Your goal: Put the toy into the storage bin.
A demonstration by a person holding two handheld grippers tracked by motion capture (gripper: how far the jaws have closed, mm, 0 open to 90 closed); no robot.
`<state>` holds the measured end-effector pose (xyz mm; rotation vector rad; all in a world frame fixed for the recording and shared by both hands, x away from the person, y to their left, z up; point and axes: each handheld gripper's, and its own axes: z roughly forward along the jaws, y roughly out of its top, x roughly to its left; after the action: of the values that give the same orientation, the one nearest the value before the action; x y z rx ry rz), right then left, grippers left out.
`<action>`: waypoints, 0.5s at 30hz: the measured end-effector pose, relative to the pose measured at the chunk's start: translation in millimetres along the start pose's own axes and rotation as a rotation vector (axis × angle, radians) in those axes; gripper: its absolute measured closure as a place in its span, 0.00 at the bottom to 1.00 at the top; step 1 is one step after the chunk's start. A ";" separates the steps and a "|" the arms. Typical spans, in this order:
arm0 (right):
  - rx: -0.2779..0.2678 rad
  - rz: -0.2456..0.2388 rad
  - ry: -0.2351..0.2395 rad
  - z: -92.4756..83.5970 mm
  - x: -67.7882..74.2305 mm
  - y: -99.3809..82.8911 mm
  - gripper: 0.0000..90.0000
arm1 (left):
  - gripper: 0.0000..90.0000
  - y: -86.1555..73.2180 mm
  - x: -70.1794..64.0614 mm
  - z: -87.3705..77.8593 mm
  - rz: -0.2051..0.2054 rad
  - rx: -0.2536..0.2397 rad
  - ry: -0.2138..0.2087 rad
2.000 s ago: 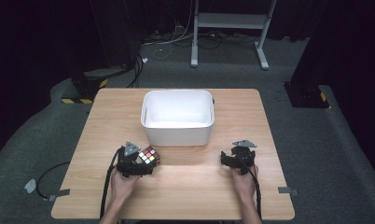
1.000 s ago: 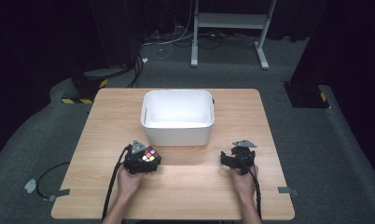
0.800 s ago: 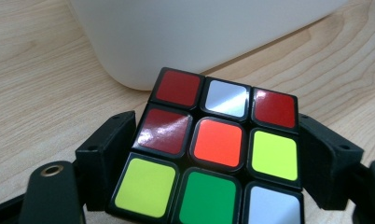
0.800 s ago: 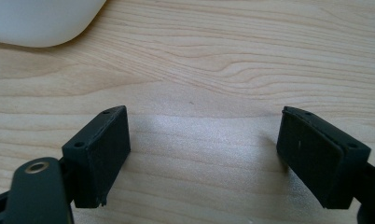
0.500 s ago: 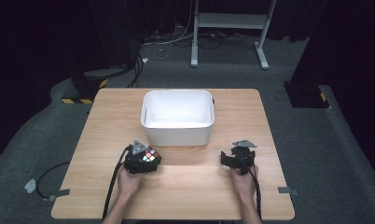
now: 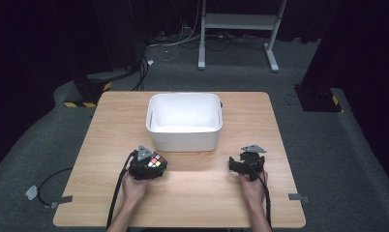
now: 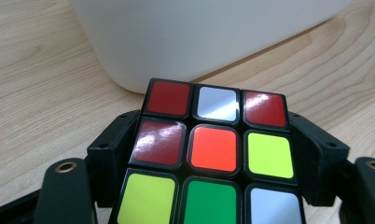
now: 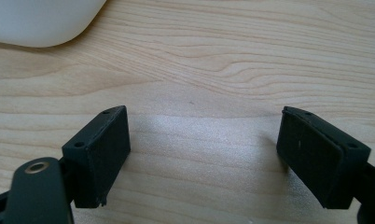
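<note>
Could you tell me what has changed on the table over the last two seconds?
The left gripper slid slightly right along the table, and its jaws have just been closing on the puzzle cube, whose sides they now flank closely. The cube sits on the table in front of the white tub as before. The right gripper stayed open and in place; the tub has not moved.

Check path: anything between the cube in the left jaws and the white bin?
Nothing visible. The cube, between the left gripper's just-closing jaws, sits just in front of the white bin; bare table between them. The bin's near wall must be cleared.
</note>
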<state>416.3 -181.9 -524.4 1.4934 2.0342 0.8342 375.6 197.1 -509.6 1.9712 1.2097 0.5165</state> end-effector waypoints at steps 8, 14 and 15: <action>0.000 0.000 0.000 0.0 0.0 0.0 0.19 | 0.33 -0.2 -0.1 -1.6 0.000 -0.006 0.003; 0.000 0.000 0.000 0.0 0.0 0.0 0.19 | 0.34 -0.1 -0.1 -2.0 0.001 -0.004 0.002; 0.000 0.000 0.000 0.0 0.0 0.0 0.19 | 0.34 -0.1 0.0 -2.3 0.002 -0.003 0.003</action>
<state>416.3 -181.9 -524.5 1.4933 2.0342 0.8344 374.0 198.0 -508.2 1.9697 1.2083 0.5221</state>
